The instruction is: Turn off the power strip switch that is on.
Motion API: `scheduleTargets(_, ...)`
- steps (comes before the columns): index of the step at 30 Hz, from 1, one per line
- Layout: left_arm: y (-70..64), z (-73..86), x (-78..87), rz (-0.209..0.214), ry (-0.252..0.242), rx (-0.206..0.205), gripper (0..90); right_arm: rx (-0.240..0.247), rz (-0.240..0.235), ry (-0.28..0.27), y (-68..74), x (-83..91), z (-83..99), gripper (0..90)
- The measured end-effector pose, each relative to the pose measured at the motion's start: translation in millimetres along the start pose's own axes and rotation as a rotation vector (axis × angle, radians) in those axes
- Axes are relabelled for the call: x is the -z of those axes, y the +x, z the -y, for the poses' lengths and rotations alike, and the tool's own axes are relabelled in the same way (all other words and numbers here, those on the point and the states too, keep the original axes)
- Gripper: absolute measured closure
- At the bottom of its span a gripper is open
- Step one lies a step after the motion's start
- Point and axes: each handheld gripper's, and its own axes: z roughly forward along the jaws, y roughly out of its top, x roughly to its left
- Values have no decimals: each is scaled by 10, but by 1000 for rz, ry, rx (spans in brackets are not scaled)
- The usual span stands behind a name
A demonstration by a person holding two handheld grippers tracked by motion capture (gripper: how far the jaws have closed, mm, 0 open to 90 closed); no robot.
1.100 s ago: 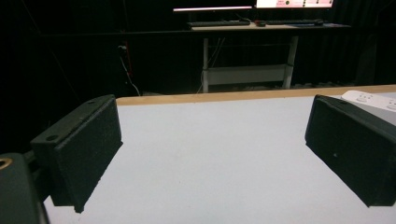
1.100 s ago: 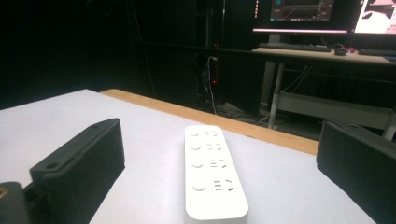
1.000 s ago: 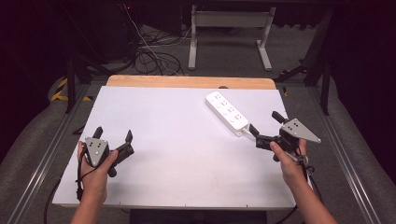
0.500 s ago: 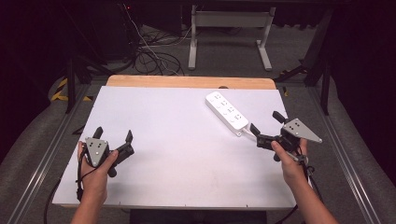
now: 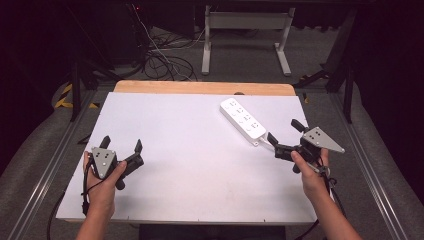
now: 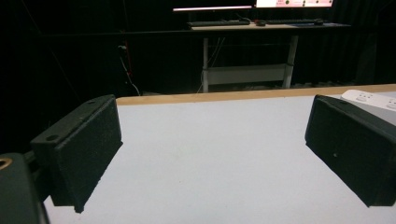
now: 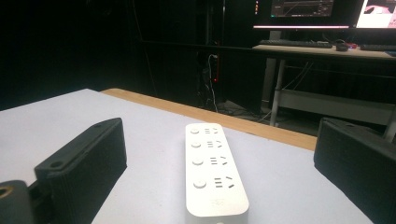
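White power strip (image 5: 243, 119) lying flat on the white surface (image 5: 190, 160), toward the far right, slanted, one end near the wooden far edge (image 5: 200, 88). Four sockets in a row on top, seen close in the right gripper view (image 7: 212, 170). Right tool (image 5: 286, 138) held in the right hand (image 5: 309, 167), just by the near end of the strip, jaws spread wide and holding nothing. Strip's near end between the two black jaws in the right gripper view; touching or not, hard to tell. Left tool (image 5: 121, 148) in the left hand (image 5: 102, 180), low over the near left part of the surface, well apart from the strip, jaws also wide and holding nothing. Bare white surface between the jaws in the left gripper view, with a bit of the strip (image 6: 369, 98) far off at the right. Dark floor with cables (image 5: 160, 60) and a white frame (image 5: 245, 35) beyond the surface.
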Motion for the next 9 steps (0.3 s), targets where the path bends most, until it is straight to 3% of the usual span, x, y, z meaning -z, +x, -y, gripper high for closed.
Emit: scheduleTargets(9, -4, -2, -3, 2, 2, 0, 44, 2, -2, -2, -2, 4, -1, 29)
